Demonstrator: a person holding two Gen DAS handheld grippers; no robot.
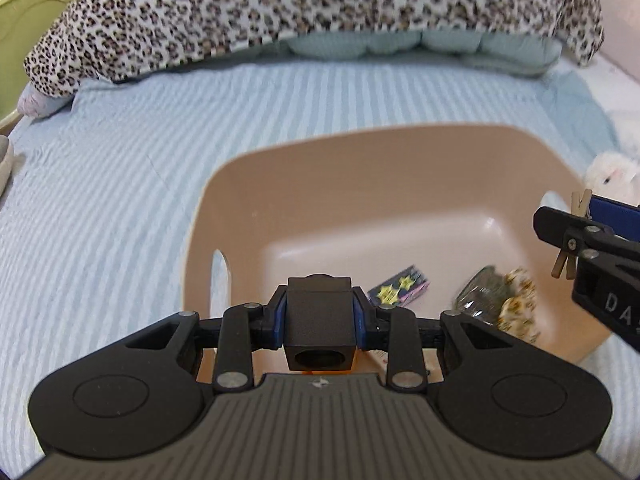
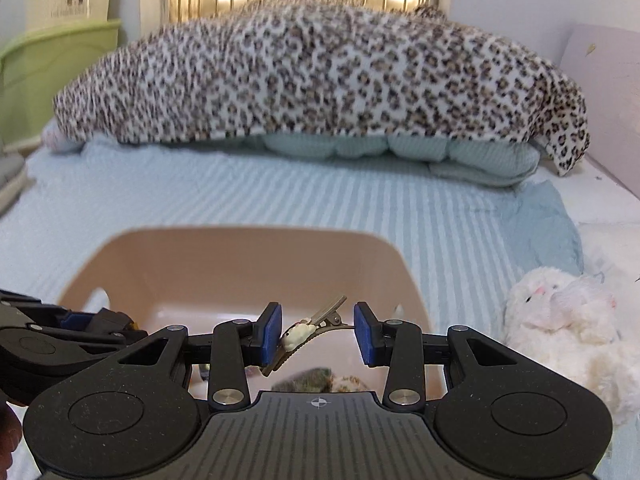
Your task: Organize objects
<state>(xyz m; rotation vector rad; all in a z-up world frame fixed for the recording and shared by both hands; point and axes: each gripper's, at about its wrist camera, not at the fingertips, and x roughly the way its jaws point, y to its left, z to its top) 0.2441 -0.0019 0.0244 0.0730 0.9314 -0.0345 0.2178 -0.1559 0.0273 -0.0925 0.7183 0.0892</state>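
Beige plastic basket (image 1: 224,216) stands on the striped bed (image 1: 100,184), and both grippers are above it. The left gripper (image 1: 319,316) holds a black cube (image 1: 319,320) tightly over the basket. The right gripper (image 2: 318,330) is wide, with a hair clip (image 2: 308,328) touching its left pad, seemingly just released. Next, I judge, the cube must be lowered and let go beside the star packet (image 1: 400,290).
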